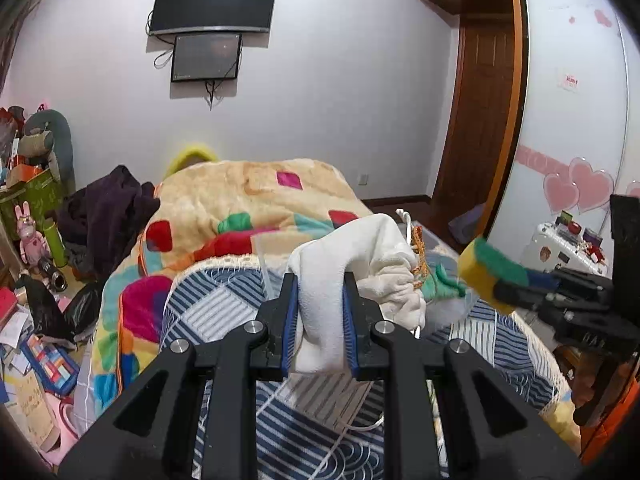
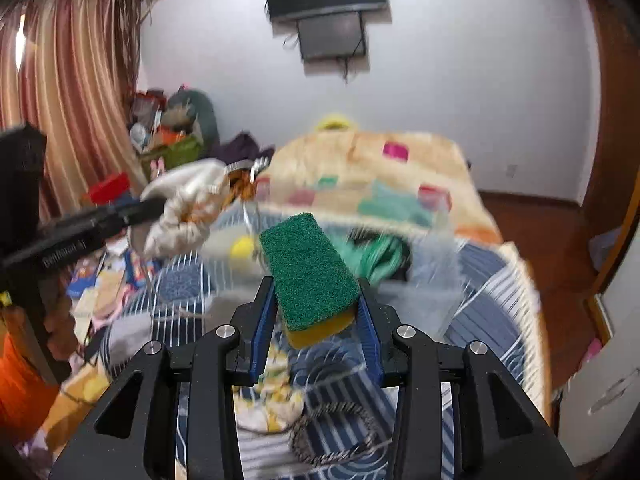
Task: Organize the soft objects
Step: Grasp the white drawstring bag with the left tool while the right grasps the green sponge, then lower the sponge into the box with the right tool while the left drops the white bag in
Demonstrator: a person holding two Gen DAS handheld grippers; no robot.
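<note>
My left gripper (image 1: 320, 280) is shut on a white drawstring cloth bag (image 1: 360, 264) and holds it above the bed. The bag also shows at the left of the right wrist view (image 2: 180, 208). My right gripper (image 2: 316, 284) is shut on a green-and-yellow sponge (image 2: 308, 268), held above a clear plastic box (image 2: 432, 280) that has green fabric (image 2: 380, 256) in it. In the left wrist view the sponge (image 1: 488, 268) and right gripper (image 1: 532, 284) are at the right, next to the bag.
The bed has a blue striped sheet (image 1: 224, 304) and a colourful patchwork blanket (image 1: 240, 208) at its far end. Cluttered floor and boxes (image 1: 32, 320) lie to the left. A braided cord (image 2: 332, 432) and patterned cloth (image 2: 272, 400) lie near me on the bed.
</note>
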